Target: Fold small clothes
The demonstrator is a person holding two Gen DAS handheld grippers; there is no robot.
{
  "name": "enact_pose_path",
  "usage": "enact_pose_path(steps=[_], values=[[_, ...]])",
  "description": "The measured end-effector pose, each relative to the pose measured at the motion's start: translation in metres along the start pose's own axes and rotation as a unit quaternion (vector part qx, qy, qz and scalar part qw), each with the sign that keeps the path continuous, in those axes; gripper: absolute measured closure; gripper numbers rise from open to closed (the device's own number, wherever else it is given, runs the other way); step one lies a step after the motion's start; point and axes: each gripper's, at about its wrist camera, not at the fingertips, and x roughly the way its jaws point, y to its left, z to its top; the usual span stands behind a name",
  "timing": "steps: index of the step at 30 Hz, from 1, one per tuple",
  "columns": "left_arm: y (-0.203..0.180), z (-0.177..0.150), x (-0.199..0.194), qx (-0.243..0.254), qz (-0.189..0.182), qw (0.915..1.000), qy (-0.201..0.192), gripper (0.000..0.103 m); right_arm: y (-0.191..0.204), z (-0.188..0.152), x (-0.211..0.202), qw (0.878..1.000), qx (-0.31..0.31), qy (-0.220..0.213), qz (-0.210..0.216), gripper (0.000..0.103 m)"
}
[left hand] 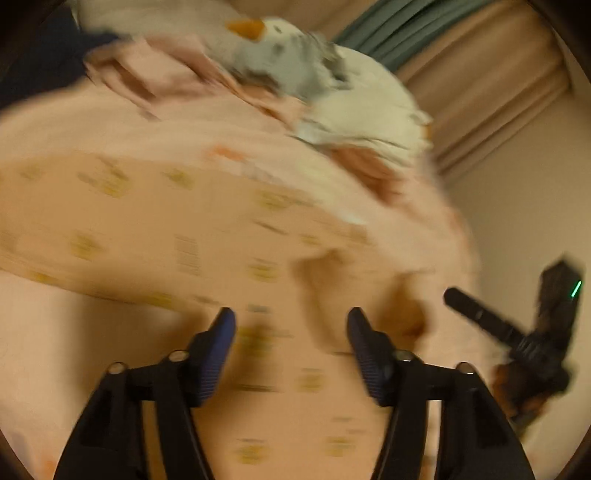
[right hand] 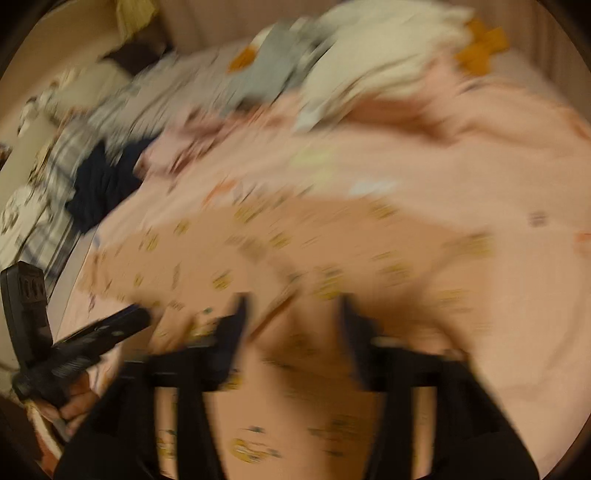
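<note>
The peach cotton garment with small yellow printed motifs (left hand: 155,229) lies spread flat on the pale pink bed sheet (left hand: 48,332), directly beneath both tools. One edge of it is turned up into a fold between the two grippers (right hand: 280,306). Both views are heavily motion-blurred.

The left gripper (left hand: 291,332) hovers over the garment with its jaws wide apart and nothing between the blue ribbed pads (left hand: 218,347). The right gripper (right hand: 291,325) also stands over the garment, jaws wide, nothing seen clamped; blur hides whether its tips touch the cloth.

Beyond the garment sits a pile of further clothes: a cream ruffled piece (left hand: 373,103), a grey speckled item with an orange patch (left hand: 273,55), a crumpled pink piece (left hand: 155,74), a dark navy item (right hand: 99,184) and a plaid cloth (right hand: 55,162).

The surface is a bed. Beige pleated curtains (left hand: 491,85) and a green cloth (left hand: 399,26) hang behind it, with a plain cream wall (left hand: 524,206) to one side.

A printed block resembling text on the garment (left hand: 188,254) cannot be read.
</note>
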Motion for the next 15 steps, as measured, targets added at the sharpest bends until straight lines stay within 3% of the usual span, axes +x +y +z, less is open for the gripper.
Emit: enact_pose_path(steps=[1, 2, 5, 8, 10, 12, 14, 15], values=[[-0.005, 0.002, 0.016, -0.007, -0.03, 0.9992, 0.025, 0.041, -0.01, -0.002, -0.007, 1.0, -0.001, -0.01, -0.006, 0.026], [-0.008, 0.002, 0.028, -0.008, -0.034, 0.9987, 0.037, 0.041, -0.021, -0.007, -0.013, 1.0, 0.0, -0.014, -0.011, 0.026], [-0.014, -0.002, 0.071, -0.014, 0.031, 0.9973, 0.065, 0.041, -0.057, -0.037, -0.029, 0.999, 0.03, 0.0, -0.016, 0.027], [-0.019, -0.008, 0.096, -0.025, 0.023, 0.9951, 0.092, 0.041, -0.08, -0.067, -0.032, 0.998, 0.049, 0.024, -0.018, 0.027], [-0.026, -0.011, 0.094, -0.027, -0.001, 0.9969, 0.074, 0.041, -0.091, -0.085, -0.03, 0.997, 0.047, 0.041, -0.049, 0.027], [-0.03, -0.01, 0.093, -0.022, 0.011, 0.999, 0.038, 0.041, -0.101, -0.095, -0.025, 0.994, 0.044, 0.05, -0.083, 0.027], [-0.035, -0.006, 0.106, -0.007, 0.098, 0.9943, 0.042, 0.075, -0.108, -0.097, -0.02, 0.992, 0.048, 0.053, -0.103, 0.027], [-0.037, -0.004, 0.116, 0.007, 0.142, 0.9887, 0.047, 0.081, -0.111, -0.096, -0.016, 0.992, 0.054, 0.047, -0.108, 0.027]])
